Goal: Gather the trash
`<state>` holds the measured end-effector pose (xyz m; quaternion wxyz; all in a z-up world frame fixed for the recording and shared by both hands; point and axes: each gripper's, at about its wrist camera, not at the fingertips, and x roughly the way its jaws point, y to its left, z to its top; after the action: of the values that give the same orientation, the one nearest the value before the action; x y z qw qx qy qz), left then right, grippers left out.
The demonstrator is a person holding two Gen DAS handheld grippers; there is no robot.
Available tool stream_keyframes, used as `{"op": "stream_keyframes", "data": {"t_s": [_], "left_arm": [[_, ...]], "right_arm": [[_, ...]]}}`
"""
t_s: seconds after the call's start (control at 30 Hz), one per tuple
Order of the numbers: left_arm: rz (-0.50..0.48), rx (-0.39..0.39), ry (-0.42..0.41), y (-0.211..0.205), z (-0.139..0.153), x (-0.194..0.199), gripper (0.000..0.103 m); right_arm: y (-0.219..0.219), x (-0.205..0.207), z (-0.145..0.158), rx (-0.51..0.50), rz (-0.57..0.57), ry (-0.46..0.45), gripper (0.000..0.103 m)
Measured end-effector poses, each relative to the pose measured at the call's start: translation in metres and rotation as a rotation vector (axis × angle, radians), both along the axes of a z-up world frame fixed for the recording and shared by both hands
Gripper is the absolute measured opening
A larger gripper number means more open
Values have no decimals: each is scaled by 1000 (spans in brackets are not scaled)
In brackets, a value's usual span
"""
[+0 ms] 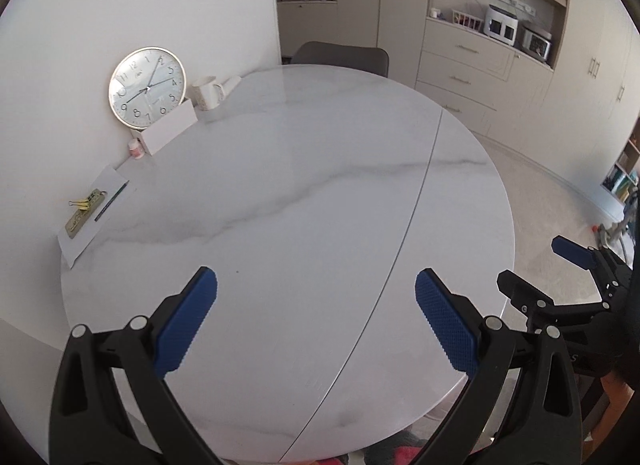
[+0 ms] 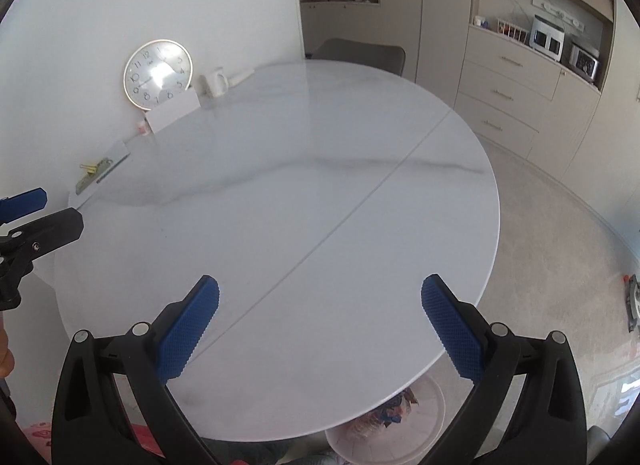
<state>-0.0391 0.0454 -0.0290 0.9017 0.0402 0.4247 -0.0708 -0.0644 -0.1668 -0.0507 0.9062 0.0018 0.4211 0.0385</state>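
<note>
My left gripper [image 1: 316,285] is open and empty above the near part of the round white marble table [image 1: 320,169]. My right gripper [image 2: 320,293] is open and empty above the table's near right part [image 2: 360,225]. A white trash bin [image 2: 420,421] with colourful wrappers inside stands on the floor under the table's near edge. No loose trash shows on the tabletop. The right gripper shows in the left wrist view [image 1: 532,269], and the left gripper's fingers [image 2: 60,225] show at the left edge of the right wrist view.
Along the wall side stand a round clock [image 1: 147,88], a white mug [image 1: 206,92], a white box [image 1: 170,129], a small pink-lidded jar [image 1: 136,147] and a paper sheet [image 1: 96,217] with clips and a pen. A grey chair [image 1: 340,57] stands behind the table.
</note>
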Motion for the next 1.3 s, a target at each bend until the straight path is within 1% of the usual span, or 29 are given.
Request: {"op": "stream_keyframes", "data": {"t_s": [0.1, 0.2, 0.3, 0.43, 0.53, 0.73, 0.93, 1.3], "left_arm": [[40, -17, -22, 13, 12, 1, 95], [67, -18, -36, 16, 19, -6, 95], [101, -19, -47, 14, 23, -10, 95], [124, -17, -34, 8, 22, -16, 95], [139, -24, -12, 3, 18, -19, 95], [154, -8, 27, -10, 6, -26, 95], [163, 6, 31, -19, 5, -33, 95], [170, 13, 29, -22, 4, -31, 95]], "right_arm": [[10, 1, 20, -18, 19, -40, 101], [16, 1, 34, -17, 37, -58, 101], [14, -1, 41, -11, 61, -67, 101], [7, -2, 45, -18, 90, -63, 101], [3, -6, 45, -20, 106, -54, 101], [-6, -12, 38, -22, 126, -28, 101], [-11, -14, 36, -20, 140, -24, 101], [-16, -15, 35, -16, 139, -33, 101]]}}
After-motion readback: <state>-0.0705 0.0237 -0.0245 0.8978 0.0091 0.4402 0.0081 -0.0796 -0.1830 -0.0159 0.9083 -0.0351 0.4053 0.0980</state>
